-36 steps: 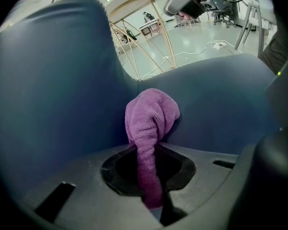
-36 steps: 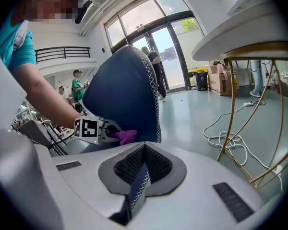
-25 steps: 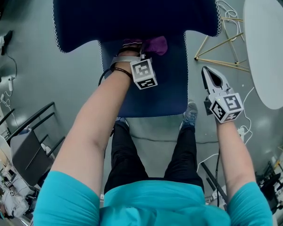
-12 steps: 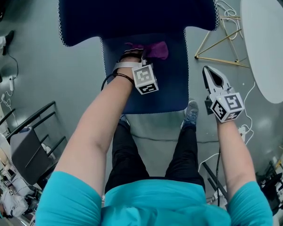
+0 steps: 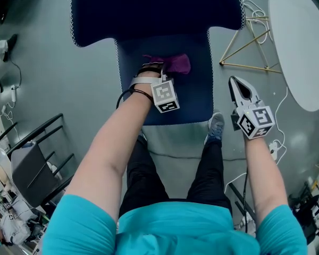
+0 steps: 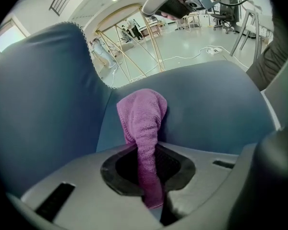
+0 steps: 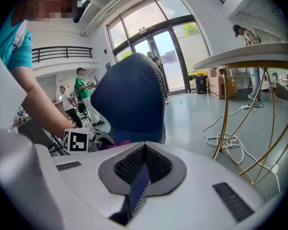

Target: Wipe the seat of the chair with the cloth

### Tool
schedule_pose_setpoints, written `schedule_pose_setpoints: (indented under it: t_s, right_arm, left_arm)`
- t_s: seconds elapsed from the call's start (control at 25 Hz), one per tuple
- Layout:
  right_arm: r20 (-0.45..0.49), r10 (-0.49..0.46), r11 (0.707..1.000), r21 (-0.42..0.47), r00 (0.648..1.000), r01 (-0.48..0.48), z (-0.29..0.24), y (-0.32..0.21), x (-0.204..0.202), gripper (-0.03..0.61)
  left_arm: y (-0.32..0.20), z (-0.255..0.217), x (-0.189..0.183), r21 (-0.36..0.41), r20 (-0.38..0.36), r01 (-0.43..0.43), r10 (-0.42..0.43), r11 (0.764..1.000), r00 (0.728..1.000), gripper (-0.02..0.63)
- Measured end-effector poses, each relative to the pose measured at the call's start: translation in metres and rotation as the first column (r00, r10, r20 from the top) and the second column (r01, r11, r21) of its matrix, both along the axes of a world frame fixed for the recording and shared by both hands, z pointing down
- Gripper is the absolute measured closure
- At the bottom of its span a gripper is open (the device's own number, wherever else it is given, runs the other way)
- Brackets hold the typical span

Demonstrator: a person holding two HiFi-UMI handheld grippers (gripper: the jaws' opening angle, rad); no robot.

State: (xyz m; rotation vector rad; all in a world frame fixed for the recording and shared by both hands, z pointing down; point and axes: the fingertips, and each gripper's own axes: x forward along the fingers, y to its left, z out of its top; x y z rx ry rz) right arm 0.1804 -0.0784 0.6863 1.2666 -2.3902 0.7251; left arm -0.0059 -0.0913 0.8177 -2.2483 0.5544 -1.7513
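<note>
Teal shirt (image 5: 170, 227) along the bottom edge of the head view, nearest of all. Up-frame and right of centre, right tool (image 5: 232, 82) hanging off the right side of the seat (image 5: 194, 97), over grey floor (image 5: 95, 89), tips pinched together on nothing. Only a sliver of stitched blue edge behind the meeting pads in its own view.

Left of centre, left tool (image 5: 152, 69) low over the seat, clamped narrow on a purple cloth (image 5: 173, 62). One thin end nipped between the pads, the rest spilling forward in a bunched roll onto the blue upholstery. Cloth close to the crease below the backrest (image 5: 154, 9), upper middle of the frame. Farthest off, at the upper right, a round white desk (image 5: 303, 52) on gold wire legs (image 5: 249, 51), well apart from the seat.

Probably mid-wipe, somewhere in the rear half of the seat.

- Flatten the bunch first: a rolled ridge cleans only a narrow line.
- Draw it in straight, overlapping passes from the back crease toward the front edge at lower centre, then step sideways and repeat.
- Hold the pinch firm, given so little fabric between the pads and the likely tug of the upholstery.
- Tilt the left tool low enough for cloth, not jaw, to meet the fabric.
- Leave the right tool clear of the wiping path.
</note>
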Motion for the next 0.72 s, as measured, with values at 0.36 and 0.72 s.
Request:
schedule_pose_setpoints:
  t_s: [0.36,0.72]
  right_arm:
    - [0.005,0.001,1.0,0.018,1.0,-0.001,-0.008,0.007,-0.002,0.588]
    - [0.002,-0.005,1.0,0.013,1.0,0.005,-0.012,0.02,-0.004,0.586]
  left_arm:
    - [0.032,-0.002,0.01,-0.012,-0.014,-0.003,0.002,1.0,1.0,0.563]
    - [0.063,-0.001,0.008,-0.034,-0.001,-0.016,0.016,0.999,1.0,0.563]
